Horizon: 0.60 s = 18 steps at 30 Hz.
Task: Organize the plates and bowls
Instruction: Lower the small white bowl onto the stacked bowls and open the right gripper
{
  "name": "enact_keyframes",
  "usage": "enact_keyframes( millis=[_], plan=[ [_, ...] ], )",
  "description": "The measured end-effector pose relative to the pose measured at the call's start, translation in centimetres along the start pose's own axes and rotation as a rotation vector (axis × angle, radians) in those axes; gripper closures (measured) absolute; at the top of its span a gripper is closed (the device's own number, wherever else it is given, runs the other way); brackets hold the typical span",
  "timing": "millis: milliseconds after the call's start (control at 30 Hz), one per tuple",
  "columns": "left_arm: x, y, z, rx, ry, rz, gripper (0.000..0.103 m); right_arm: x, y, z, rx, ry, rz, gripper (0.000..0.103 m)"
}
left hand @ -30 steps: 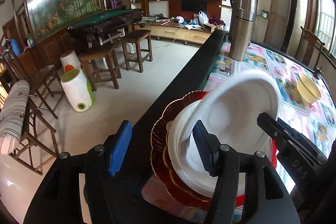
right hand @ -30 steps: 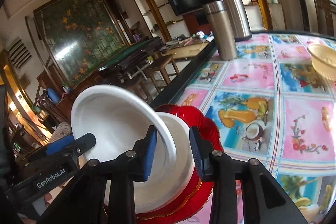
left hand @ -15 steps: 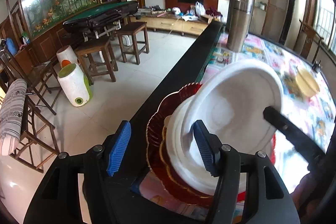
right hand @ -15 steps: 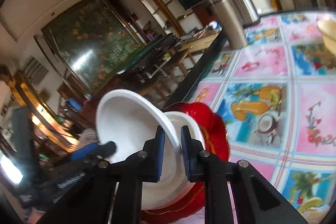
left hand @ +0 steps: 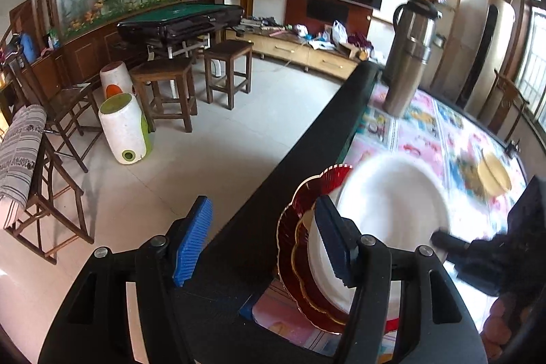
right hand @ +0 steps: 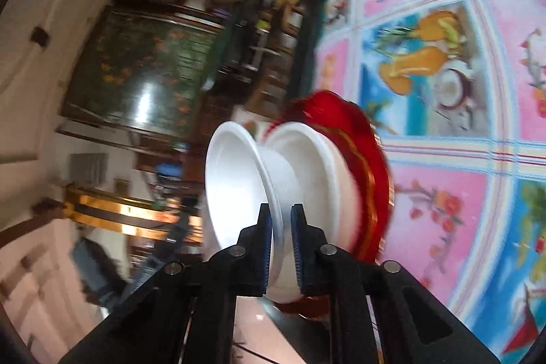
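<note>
Right tool [right hand: 281, 248], now rolled sideways, pinched on white bowl [right hand: 239, 186] rim; left tool [left hand: 262, 241] wide open, empty.

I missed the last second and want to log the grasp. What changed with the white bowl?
The right gripper closed its fingers on the white bowl's rim and rolled, tilting it off the stack. The left gripper stayed open; the red plate stayed put.
</note>
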<state>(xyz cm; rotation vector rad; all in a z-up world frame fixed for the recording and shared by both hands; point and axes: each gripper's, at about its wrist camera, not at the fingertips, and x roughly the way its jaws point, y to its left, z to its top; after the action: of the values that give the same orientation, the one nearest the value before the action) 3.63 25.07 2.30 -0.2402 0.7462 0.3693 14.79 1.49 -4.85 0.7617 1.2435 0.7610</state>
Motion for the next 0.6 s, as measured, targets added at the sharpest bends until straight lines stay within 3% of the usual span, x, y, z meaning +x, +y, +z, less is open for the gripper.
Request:
enact_keyframes(
  millis=[67, 200, 267, 400, 467, 600],
  plan=[
    [-0.2, -0.2, 0.0, 0.001, -0.009, 0.001, 0.04, -0.1, 0.0, -0.1, 0.022, 0.009, -0.038, 0.083],
    [-0.3, -1.3, 0.0, 0.03, -0.011, -0.005, 0.04, -1.5, 1.4, 0.0, -0.064, -0.031, -0.088, 0.066],
    [-0.4, -2.2, -0.1, 0.049, -0.015, -0.008, 0.04, -3.2, 1.8, 0.2, -0.103, -0.066, -0.1, 0.063],
    [-0.8, -4.4, 0.0, 0.079, -0.022, -0.038, 0.04, -8.2, 1.1, 1.2, -0.146, -0.228, -0.183, 0.052],
    [-1.0, -6.2, 0.1, 0.105, -0.019, -0.063, 0.04, -10.8, -0.4, 2.0, -0.129, -0.317, -0.264, 0.052],
    [-1.4, -11.6, -0.3, 0.191, 0.009, -0.159, 0.034, -15.2, -3.9, 3.1, -0.059, -0.419, -0.307, 0.052]
  ],
)
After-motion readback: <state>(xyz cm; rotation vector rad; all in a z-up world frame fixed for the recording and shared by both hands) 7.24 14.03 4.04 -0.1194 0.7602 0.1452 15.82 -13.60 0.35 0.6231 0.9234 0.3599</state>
